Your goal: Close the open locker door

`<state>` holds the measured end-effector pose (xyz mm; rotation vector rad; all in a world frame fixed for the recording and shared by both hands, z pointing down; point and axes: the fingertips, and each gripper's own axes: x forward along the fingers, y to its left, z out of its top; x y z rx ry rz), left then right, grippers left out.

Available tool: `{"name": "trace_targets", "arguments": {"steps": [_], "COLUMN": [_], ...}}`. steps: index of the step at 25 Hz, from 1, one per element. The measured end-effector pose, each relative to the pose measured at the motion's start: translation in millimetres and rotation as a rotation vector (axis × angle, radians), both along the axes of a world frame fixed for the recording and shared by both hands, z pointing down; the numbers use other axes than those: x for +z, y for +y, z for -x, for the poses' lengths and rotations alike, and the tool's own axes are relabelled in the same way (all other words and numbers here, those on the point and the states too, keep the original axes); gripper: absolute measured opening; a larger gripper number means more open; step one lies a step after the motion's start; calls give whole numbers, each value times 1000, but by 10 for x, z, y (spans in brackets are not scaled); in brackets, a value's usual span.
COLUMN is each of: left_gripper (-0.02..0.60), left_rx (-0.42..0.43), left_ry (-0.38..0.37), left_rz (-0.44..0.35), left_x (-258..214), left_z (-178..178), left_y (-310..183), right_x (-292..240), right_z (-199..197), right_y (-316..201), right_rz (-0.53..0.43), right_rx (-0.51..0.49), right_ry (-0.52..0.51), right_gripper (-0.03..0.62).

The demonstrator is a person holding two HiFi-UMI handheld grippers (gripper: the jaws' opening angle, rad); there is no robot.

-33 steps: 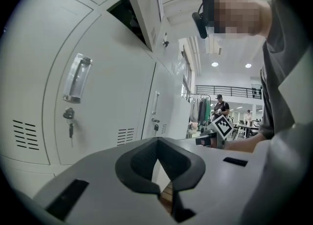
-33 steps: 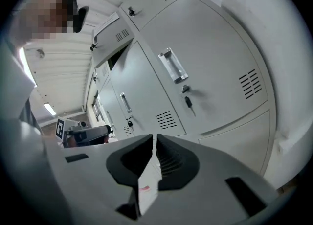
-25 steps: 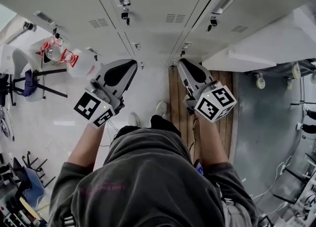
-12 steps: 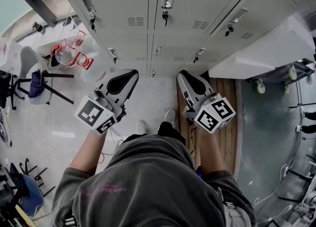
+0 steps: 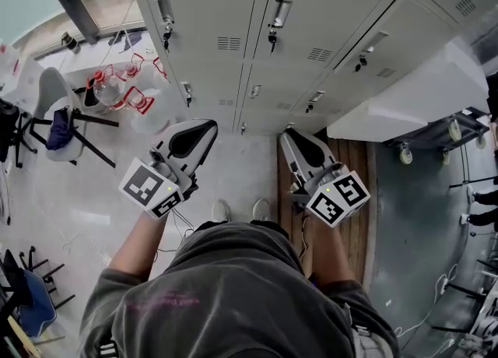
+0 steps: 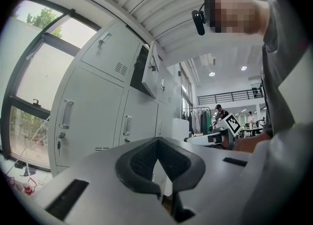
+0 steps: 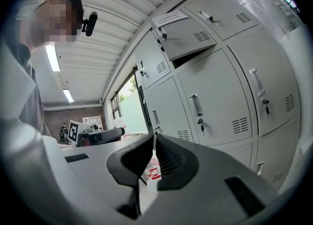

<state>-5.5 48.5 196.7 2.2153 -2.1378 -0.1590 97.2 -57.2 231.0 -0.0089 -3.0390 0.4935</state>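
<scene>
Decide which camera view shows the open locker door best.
The right gripper view: the open locker door shows its whole face, swung ajar. The left gripper view shows the door nearly edge-on. In the head view I cannot pick it out.

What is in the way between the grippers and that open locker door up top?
Nothing visible. The open grey metal locker door hangs ajar in the upper row, and only open air lies between it and the left gripper and right gripper, both lower down, shut and empty. Nothing shows in its opening either.
</scene>
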Motion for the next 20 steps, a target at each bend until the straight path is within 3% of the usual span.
{"name": "trace_targets", "arguments": {"steps": [20], "left_gripper": [14], "left_rx": [-112], "left_ry": [1], "left_rz": [7], "left_x": [-12], "left_z": [-475], "left_y": [-410], "right_x": [-31], "right_z": [-362], "right_y": [-378], "right_rz": [9], "right_rx": [-138], "right_ry": [-23], "right_gripper": [23]}}
